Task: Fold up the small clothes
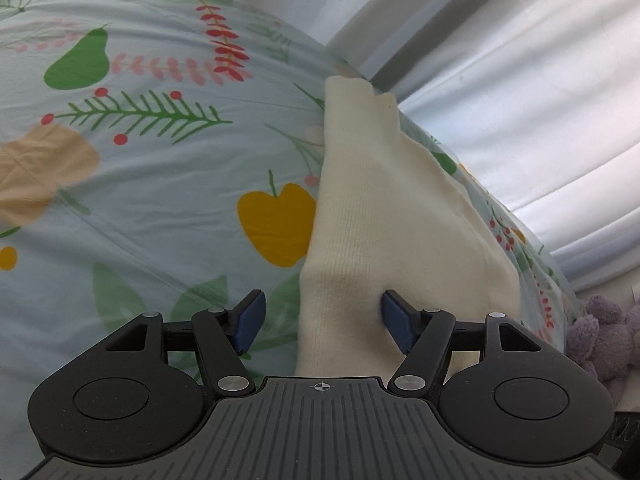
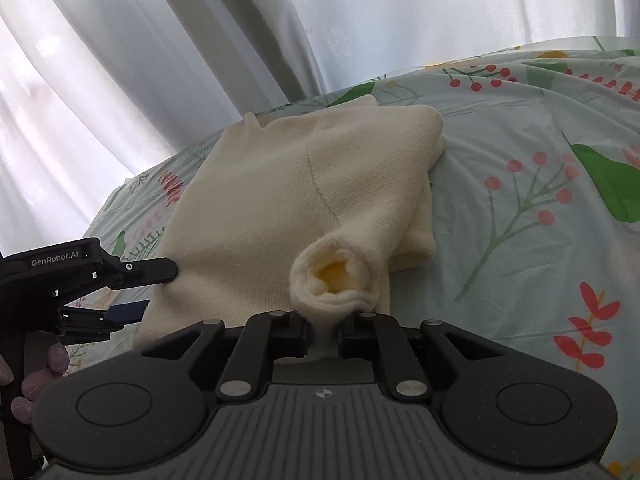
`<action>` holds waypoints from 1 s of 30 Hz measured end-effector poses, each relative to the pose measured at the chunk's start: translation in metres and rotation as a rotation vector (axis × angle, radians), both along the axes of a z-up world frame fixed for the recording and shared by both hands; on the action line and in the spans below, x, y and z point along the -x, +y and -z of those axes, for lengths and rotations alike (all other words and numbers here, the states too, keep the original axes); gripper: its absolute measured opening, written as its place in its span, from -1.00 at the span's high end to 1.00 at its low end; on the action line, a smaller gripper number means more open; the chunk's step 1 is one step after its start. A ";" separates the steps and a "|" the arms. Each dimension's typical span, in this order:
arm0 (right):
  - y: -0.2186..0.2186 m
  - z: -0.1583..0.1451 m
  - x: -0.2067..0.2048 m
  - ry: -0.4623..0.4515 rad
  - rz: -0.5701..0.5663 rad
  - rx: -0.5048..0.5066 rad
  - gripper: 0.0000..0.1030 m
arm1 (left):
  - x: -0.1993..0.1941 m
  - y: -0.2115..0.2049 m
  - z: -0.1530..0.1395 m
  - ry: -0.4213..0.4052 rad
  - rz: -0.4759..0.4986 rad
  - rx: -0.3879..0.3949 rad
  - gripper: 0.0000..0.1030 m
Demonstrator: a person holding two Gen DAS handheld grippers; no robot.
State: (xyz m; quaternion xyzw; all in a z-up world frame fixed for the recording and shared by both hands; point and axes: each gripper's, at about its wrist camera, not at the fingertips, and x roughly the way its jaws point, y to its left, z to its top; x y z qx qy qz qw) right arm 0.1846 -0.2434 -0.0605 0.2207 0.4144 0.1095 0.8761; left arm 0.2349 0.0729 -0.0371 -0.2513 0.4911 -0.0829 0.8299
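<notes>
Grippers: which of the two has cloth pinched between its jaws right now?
The right gripper: its jaws are nearly together on a bunched fold of the cream garment. The left gripper stands wide open, its pads apart over the garment's edge.

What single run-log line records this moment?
task: fold | left tongs: open, astride sweater edge | right tongs: pinching cuff | bed: sweater lying
</notes>
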 end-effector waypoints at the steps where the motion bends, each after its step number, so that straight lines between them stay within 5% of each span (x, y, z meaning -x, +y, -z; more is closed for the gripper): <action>1: -0.004 -0.003 0.005 0.006 0.015 -0.009 0.51 | 0.001 0.003 -0.004 -0.005 -0.011 -0.015 -0.36; 5: -0.027 -0.024 0.029 -0.040 0.118 0.060 -0.28 | 0.008 0.006 -0.023 -0.073 -0.031 -0.145 -0.31; 7: -0.031 -0.035 0.033 -0.095 0.145 0.091 -0.24 | 0.008 0.002 -0.032 -0.098 -0.022 -0.158 -0.31; 12: 0.005 -0.047 0.014 -0.194 0.007 0.201 0.52 | 0.002 -0.029 -0.038 -0.107 0.060 -0.149 -0.39; 14: 0.019 -0.035 0.003 -0.166 -0.033 0.282 0.62 | -0.001 -0.042 -0.029 -0.105 0.085 -0.216 -0.41; 15: 0.023 -0.028 -0.001 -0.151 -0.035 0.341 0.63 | -0.005 -0.047 -0.023 -0.069 0.074 -0.284 -0.45; 18: 0.022 -0.017 -0.003 -0.146 -0.049 0.400 0.62 | -0.005 -0.045 -0.016 -0.054 0.070 -0.278 -0.55; 23: 0.024 -0.012 -0.004 -0.160 -0.098 0.447 0.57 | 0.004 -0.060 -0.019 -0.132 0.100 -0.422 -0.68; 28: 0.020 -0.016 0.003 -0.150 -0.109 0.470 0.35 | 0.011 -0.051 -0.022 -0.095 0.071 -0.412 -0.71; 30: 0.018 -0.023 0.012 -0.129 -0.039 0.501 0.31 | 0.018 -0.046 -0.024 -0.078 0.070 -0.465 -0.71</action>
